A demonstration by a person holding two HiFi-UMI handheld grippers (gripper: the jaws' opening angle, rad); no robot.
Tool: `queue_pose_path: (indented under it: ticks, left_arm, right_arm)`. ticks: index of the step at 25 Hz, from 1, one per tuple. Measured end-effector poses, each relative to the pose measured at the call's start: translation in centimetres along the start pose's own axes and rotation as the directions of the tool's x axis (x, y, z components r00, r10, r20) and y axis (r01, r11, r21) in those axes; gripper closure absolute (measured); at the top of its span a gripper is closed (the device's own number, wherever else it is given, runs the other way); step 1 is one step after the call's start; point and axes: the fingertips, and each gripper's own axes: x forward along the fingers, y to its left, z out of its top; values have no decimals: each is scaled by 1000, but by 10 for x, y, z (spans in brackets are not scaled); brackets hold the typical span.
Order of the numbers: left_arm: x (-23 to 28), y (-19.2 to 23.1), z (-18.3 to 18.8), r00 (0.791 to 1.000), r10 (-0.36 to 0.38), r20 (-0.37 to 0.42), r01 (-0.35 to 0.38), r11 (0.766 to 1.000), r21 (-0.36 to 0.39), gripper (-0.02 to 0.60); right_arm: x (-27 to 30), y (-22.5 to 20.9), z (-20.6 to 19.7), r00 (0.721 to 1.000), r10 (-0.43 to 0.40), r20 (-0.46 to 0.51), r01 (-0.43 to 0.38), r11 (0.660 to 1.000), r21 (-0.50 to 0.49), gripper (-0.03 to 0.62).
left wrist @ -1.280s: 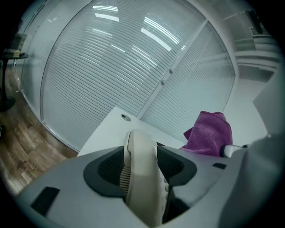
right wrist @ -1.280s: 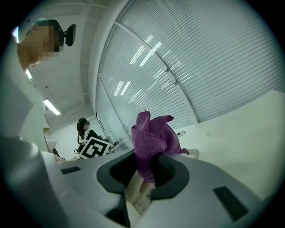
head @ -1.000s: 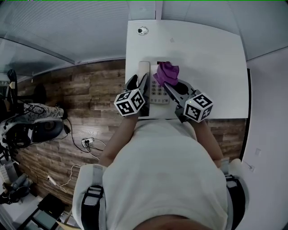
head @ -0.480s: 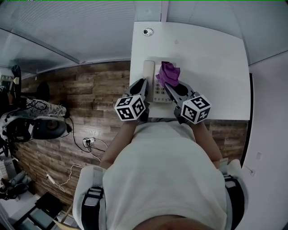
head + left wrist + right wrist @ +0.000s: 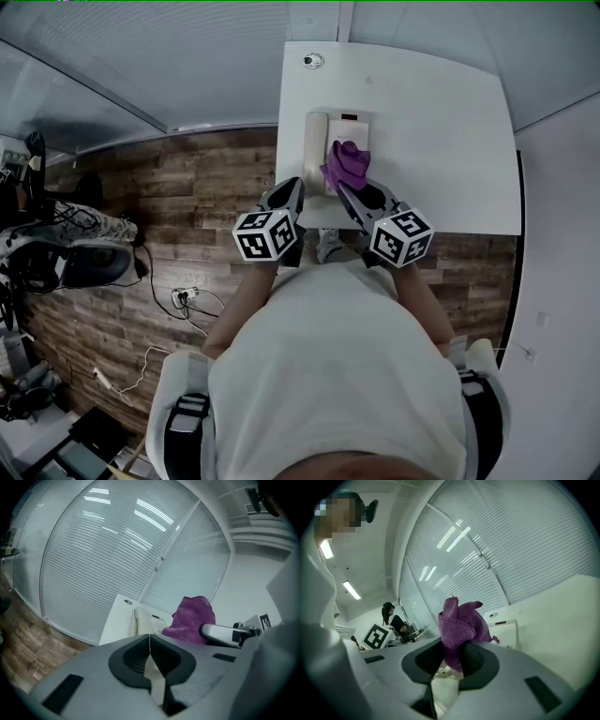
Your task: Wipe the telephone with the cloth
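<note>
A white telephone (image 5: pixel 317 139) lies on the white table (image 5: pixel 441 122), its handset on the left side. My right gripper (image 5: pixel 343 187) is shut on a bunched purple cloth (image 5: pixel 347 162), which hangs over the telephone's near end. In the right gripper view the cloth (image 5: pixel 459 620) stands up between the pads, with the telephone (image 5: pixel 508 631) behind it. My left gripper (image 5: pixel 292 184) is at the table's near edge, left of the telephone. Its jaws have just been closing and now meet (image 5: pixel 149 637) with nothing between them. Past it the left gripper view shows the handset (image 5: pixel 139 620) and the cloth (image 5: pixel 192 618).
A small round cap (image 5: pixel 313 61) sits in the table's far left corner. Wooden floor (image 5: pixel 187 178) lies left of the table, with cables and equipment (image 5: pixel 56 253) further left. Glass walls with blinds stand behind the table.
Both grippers drew back toward the person. The cloth travelled from the telephone's far part to its near end. The left jaws went from open beside the handset to shut.
</note>
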Motion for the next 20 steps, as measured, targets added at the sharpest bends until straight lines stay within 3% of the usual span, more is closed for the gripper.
queue_pose_path:
  ticks: [20]
  left_arm:
    - [-108,-59,-92,984,-148,-101,152,988,33,558]
  right_arm:
    - [-87,94,-77,997,-73,21,74,997,-9,497]
